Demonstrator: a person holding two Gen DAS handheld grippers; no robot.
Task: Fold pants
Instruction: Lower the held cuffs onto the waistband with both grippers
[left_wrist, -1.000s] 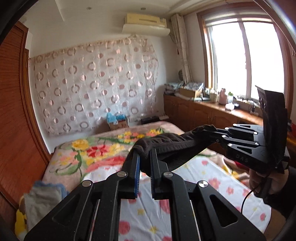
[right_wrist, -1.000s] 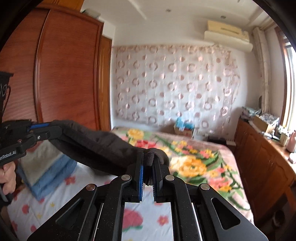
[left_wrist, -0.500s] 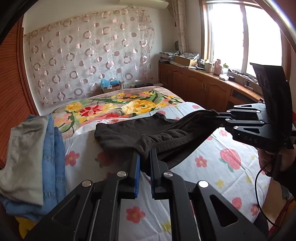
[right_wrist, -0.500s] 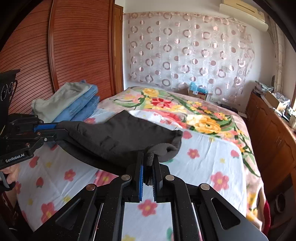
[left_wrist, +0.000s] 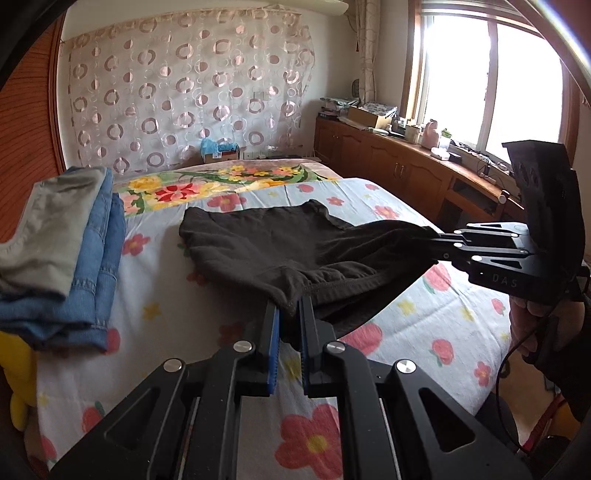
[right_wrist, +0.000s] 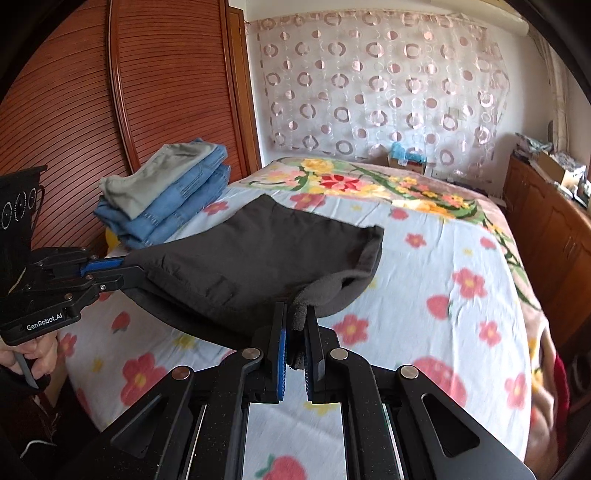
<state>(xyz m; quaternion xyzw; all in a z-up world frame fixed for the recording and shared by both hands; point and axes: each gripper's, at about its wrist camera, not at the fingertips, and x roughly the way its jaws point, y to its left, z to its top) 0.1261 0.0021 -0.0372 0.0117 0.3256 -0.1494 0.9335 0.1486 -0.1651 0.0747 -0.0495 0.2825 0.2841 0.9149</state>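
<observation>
Dark brown pants (left_wrist: 273, 243) lie partly spread on the flowered bed, far end resting on the sheet, near edge lifted. My left gripper (left_wrist: 289, 310) is shut on one near corner of the pants. My right gripper (right_wrist: 295, 317) is shut on the other near corner (right_wrist: 299, 314). In the left wrist view the right gripper (left_wrist: 439, 243) shows at the right, pinching the cloth. In the right wrist view the left gripper (right_wrist: 125, 271) shows at the left, pinching the pants (right_wrist: 258, 251). The cloth hangs stretched between the two.
A stack of folded jeans and a grey garment (left_wrist: 62, 251) sits on the bed's left side, also seen in the right wrist view (right_wrist: 170, 192). A wooden wardrobe (right_wrist: 110, 92) stands left, a wooden cabinet (left_wrist: 406, 173) under the window right. The bed sheet (right_wrist: 424, 280) extends right.
Both grippers have come down and tipped forward with the pants. The pants, held up in the air a second ago, now lie with their far end on the bed.
</observation>
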